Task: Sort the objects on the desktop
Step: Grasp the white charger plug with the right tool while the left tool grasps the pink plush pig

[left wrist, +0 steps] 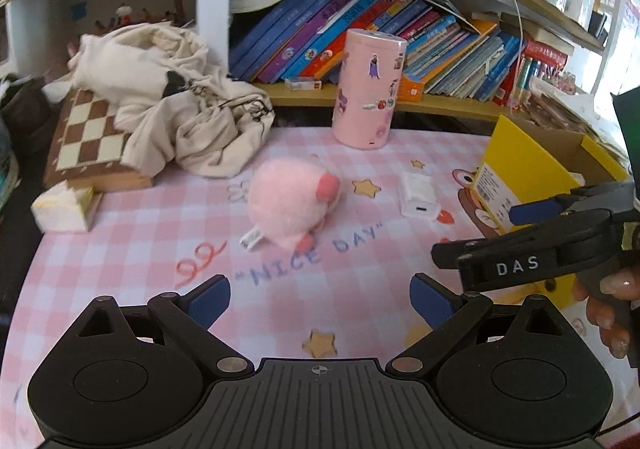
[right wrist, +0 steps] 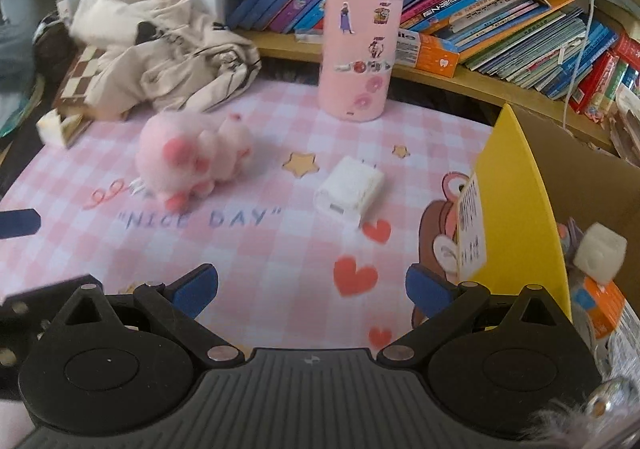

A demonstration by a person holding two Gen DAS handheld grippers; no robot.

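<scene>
A pink plush toy (left wrist: 290,203) lies mid-mat on the pink checked desk mat (left wrist: 160,233); it also shows in the right wrist view (right wrist: 188,157). A white charger block (left wrist: 418,195) lies to its right, also seen in the right wrist view (right wrist: 350,189). A yellow cardboard box (right wrist: 516,209) stands at the right with several items inside. My left gripper (left wrist: 320,299) is open and empty, hovering short of the plush. My right gripper (right wrist: 312,287) is open and empty beside the box's yellow wall; it shows from the side in the left wrist view (left wrist: 476,233).
A tall pink tin with stickers (right wrist: 358,49) stands at the mat's back. A cream cloth bag (left wrist: 176,97) lies over a checkered board (left wrist: 88,137) at back left. A low shelf of leaning books (left wrist: 380,37) runs behind. A tissue pack (left wrist: 64,207) sits left.
</scene>
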